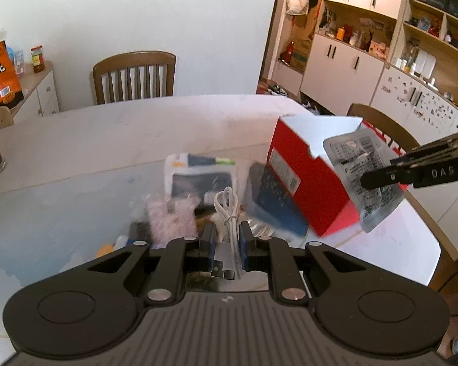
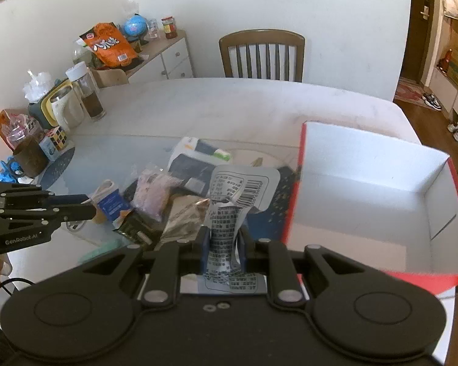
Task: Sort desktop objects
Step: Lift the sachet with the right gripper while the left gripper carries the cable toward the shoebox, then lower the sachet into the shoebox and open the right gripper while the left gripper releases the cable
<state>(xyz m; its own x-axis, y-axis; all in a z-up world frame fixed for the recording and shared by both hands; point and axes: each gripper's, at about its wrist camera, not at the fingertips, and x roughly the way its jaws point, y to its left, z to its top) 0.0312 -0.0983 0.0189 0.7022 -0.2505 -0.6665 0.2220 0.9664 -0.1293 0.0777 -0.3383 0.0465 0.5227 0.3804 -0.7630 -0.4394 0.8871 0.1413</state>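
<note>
In the left wrist view my left gripper (image 1: 226, 235) is shut on a coiled white USB cable (image 1: 228, 206), held above a pile of packets. My right gripper (image 1: 365, 180) comes in from the right, shut on a silver foil packet (image 1: 355, 155) in front of the red box (image 1: 302, 180). In the right wrist view the right gripper (image 2: 223, 239) pinches that silver packet (image 2: 244, 186) by its lower part. The red box (image 2: 292, 210) stands open just to its right, its white inside bare. The left gripper (image 2: 90, 210) reaches in from the left, with the cable's white loop (image 2: 104, 186) at its tip.
On the table (image 2: 229, 106) lies a pile: a white box (image 2: 198, 148), a pink packet (image 2: 155, 193), a dark blue pouch (image 1: 271, 204), a small blue pack (image 2: 111, 204). A glass jar (image 2: 91, 100), kettle (image 2: 65, 108), cube (image 2: 56, 137) and mug (image 2: 30, 155) crowd the left edge. A chair (image 2: 261, 55) stands behind.
</note>
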